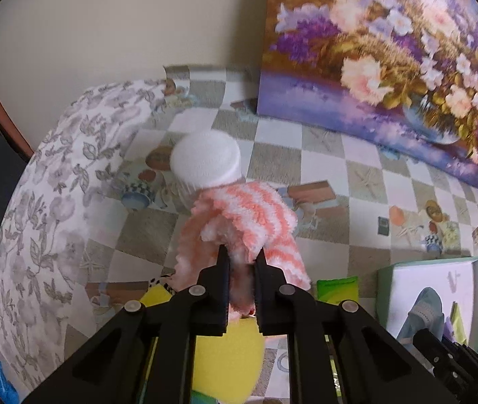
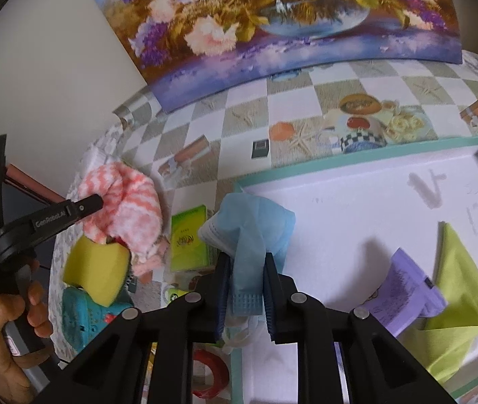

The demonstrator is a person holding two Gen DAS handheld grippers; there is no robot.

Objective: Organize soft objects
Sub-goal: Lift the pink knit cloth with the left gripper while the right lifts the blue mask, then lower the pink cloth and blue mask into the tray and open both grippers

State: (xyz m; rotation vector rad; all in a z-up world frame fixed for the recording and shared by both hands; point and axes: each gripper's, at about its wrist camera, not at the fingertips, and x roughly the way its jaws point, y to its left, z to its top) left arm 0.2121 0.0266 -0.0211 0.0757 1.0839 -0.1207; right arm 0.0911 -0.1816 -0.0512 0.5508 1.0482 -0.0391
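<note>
Lower centre of the left wrist view: left gripper (image 1: 241, 256) clenched on a pink-and-white fuzzy cloth (image 1: 252, 212) above a yellow sponge (image 1: 229, 353). Right wrist view, centre: right gripper (image 2: 247, 262) grasping a blue face mask (image 2: 252, 232) at the white tray's (image 2: 356, 208) left edge.

A pale blue disposable face mask (image 2: 250, 235) is pinched between the closed black right gripper (image 2: 247, 259), above the teal-rimmed white tray (image 2: 356, 181). A fuzzy pink-and-white striped sock (image 2: 131, 208) is clamped by the left gripper (image 2: 99, 202).
</note>
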